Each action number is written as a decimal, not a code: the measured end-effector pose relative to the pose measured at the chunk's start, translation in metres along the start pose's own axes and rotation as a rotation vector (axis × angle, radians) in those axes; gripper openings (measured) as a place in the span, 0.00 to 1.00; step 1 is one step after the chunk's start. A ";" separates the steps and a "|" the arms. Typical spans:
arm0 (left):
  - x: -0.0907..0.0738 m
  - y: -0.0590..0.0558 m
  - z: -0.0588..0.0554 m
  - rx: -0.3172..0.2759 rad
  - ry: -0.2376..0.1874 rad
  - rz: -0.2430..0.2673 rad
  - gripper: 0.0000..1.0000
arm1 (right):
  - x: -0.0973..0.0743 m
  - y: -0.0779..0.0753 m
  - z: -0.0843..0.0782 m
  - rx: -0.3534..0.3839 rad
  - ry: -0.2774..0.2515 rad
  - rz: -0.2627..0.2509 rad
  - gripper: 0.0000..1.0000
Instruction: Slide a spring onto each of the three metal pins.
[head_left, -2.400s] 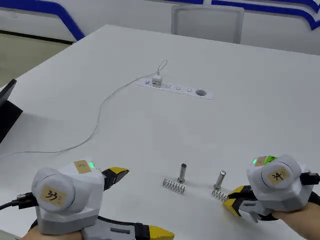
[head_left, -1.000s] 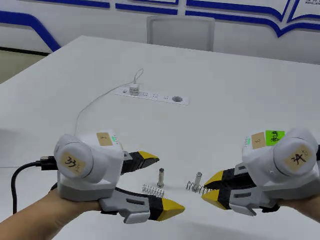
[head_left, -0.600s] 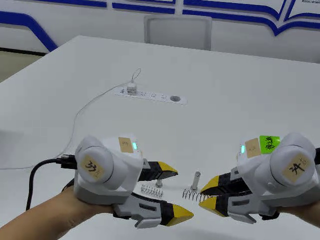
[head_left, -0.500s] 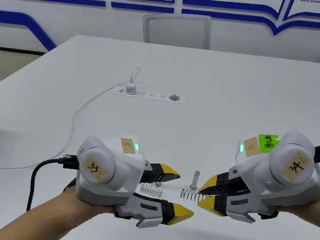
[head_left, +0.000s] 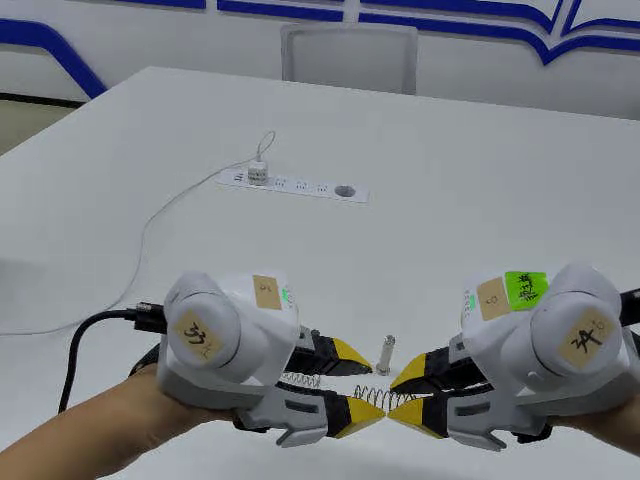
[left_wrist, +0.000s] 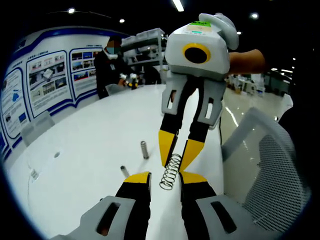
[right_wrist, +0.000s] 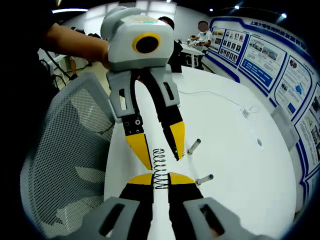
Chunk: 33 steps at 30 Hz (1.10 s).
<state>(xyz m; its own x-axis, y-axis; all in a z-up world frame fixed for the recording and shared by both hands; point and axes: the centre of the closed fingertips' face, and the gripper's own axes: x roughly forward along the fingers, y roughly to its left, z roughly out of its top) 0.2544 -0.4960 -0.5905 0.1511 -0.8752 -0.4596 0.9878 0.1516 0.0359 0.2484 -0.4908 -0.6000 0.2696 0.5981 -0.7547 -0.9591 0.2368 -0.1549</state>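
**Jaws meet tip to tip around one spring (head_left: 374, 397)**

At lower left of the head view, the left gripper (head_left: 368, 388) has its jaws spread. They stand loosely round one end of the coil without touching it. At lower centre the spring spans both sets of tips, just below an upright pin (head_left: 384, 353). A second spring (head_left: 300, 380) lies partly behind the left gripper. At lower right, the right gripper (head_left: 396, 399) appears to pinch the other end. The coil looks light, bendy and apt to flick free. A gentle hold across its end turns seems best, leaving the bore clear.
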 end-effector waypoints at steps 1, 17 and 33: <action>0.000 -0.001 0.000 0.000 0.002 -0.004 0.19 | 0.000 0.000 0.000 -0.002 -0.001 0.000 0.11; 0.001 -0.004 -0.002 0.123 0.037 0.002 0.11 | -0.002 0.000 0.004 -0.053 -0.002 -0.006 0.11; -0.004 -0.005 0.001 0.130 0.018 0.004 0.10 | -0.004 -0.005 -0.004 -0.028 -0.038 0.007 0.18</action>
<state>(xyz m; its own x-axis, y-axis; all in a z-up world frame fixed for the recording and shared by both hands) 0.2490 -0.4932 -0.5878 0.1554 -0.8659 -0.4754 0.9840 0.0933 0.1518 0.2522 -0.4977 -0.5992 0.2654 0.6284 -0.7312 -0.9629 0.2112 -0.1681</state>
